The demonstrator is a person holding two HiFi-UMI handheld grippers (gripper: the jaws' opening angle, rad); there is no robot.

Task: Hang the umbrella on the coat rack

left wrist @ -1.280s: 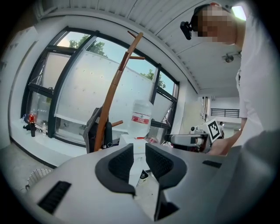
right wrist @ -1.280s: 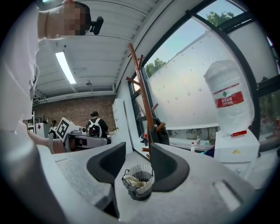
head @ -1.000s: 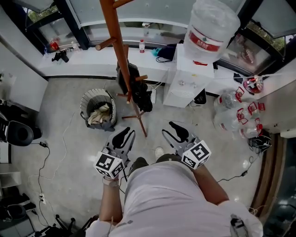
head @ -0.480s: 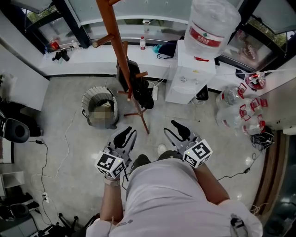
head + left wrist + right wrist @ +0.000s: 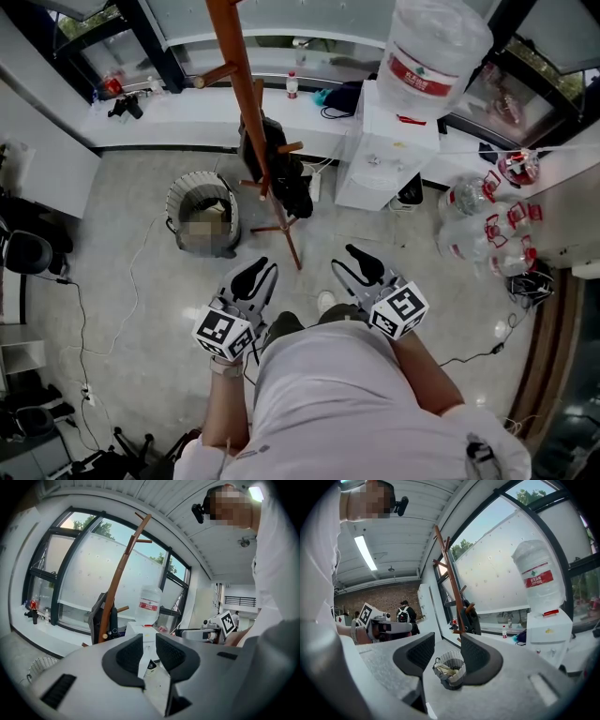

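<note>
The brown wooden coat rack [image 5: 246, 103] stands on the floor ahead of me, a little left of centre, and also shows as a leaning pole with pegs [image 5: 119, 578] [image 5: 452, 588]. Low on it hang dark things [image 5: 281, 178], among them what looks like a folded black umbrella [image 5: 112, 623]. My left gripper [image 5: 258, 268] [image 5: 149, 648] and my right gripper [image 5: 352, 254] [image 5: 447, 651] are side by side at waist height, short of the rack's feet. Both point toward the rack. Both are shut with nothing between their pads.
A waste basket [image 5: 202, 217] [image 5: 449, 670] stands left of the rack's feet. A white water dispenser [image 5: 384, 169] with a big bottle [image 5: 429, 52] is to the rack's right. Several spare water bottles [image 5: 487, 225] lie at right. Cables trail across the floor [image 5: 131, 281]. People stand far back [image 5: 404, 613].
The head view has drifted a little. Both grippers keep their place and stay shut.
</note>
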